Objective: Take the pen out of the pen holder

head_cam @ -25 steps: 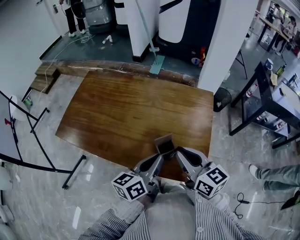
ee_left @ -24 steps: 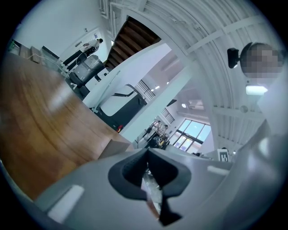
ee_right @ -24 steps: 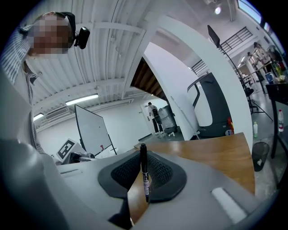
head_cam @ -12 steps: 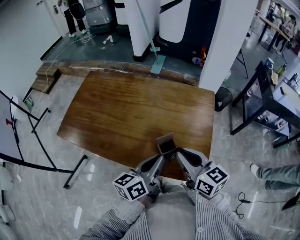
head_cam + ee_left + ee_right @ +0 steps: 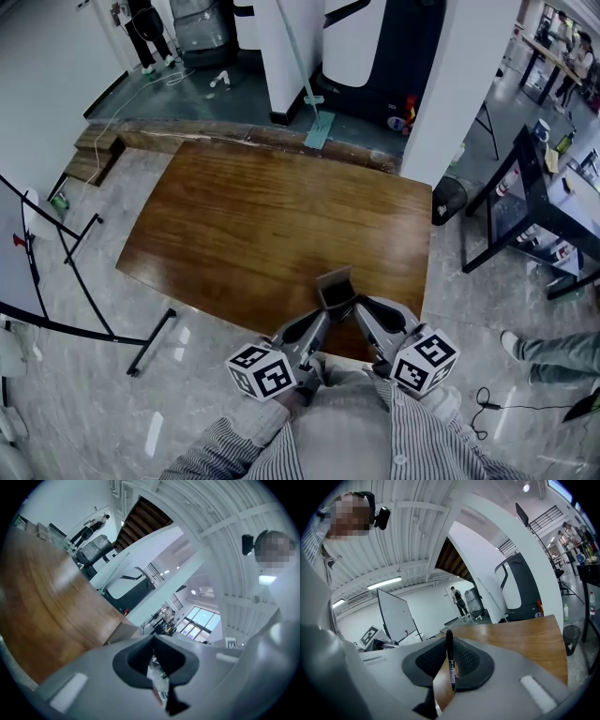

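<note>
Right gripper (image 5: pixel 449 641) fingers are clenched on a thin black pen with white label (image 5: pixel 450 660). The pen stands upright between the dark ribbed pads, top end poking above them, lower end down in front of brown wood. I can't tell if that end is clear of the holder. Left gripper (image 5: pixel 152 639) fingers are pressed together at the tips, nothing between them that I can make out, just a sliver of background through the gap lower down. The small grey-brown open-top box pen holder (image 5: pixel 336 288) stands upright on the brown wooden desk (image 5: pixel 262 216), close to the near edge. In the head view both my grippers point in at it, left just beside its left side, right just beside its right side, and the pen is too small to see there. In the left gripper view the holder shows just left of the fingers. Striped shirt sleeves (image 5: pixel 234 441) sit at the bottom, with a whiteboard on a black stand (image 5: pixel 19 253) off the desk's left
</note>
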### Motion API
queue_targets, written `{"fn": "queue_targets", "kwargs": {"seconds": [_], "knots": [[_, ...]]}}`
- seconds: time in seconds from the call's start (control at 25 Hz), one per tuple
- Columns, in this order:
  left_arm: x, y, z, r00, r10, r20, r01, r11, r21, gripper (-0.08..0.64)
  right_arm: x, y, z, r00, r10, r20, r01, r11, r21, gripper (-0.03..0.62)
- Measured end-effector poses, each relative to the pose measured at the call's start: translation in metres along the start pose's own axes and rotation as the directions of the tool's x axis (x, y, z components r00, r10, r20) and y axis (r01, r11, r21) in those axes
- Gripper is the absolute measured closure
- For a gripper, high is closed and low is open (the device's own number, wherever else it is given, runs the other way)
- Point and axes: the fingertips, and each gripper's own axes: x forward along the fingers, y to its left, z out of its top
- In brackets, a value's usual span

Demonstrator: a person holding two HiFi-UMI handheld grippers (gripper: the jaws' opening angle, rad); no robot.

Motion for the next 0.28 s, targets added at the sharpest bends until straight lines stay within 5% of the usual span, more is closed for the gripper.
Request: {"fn": "queue_targets", "kwargs": {"seconds": [0.28], "knots": [[0.0001,-0.0004,-0.0006,1.0,-0.002,-0.006,0.002,1.0,0.0,0.552,-0.0005,-0.0002,0.005,1.0,-0.007,0.022,0.007,1.0,-0.007,0.548]]}}
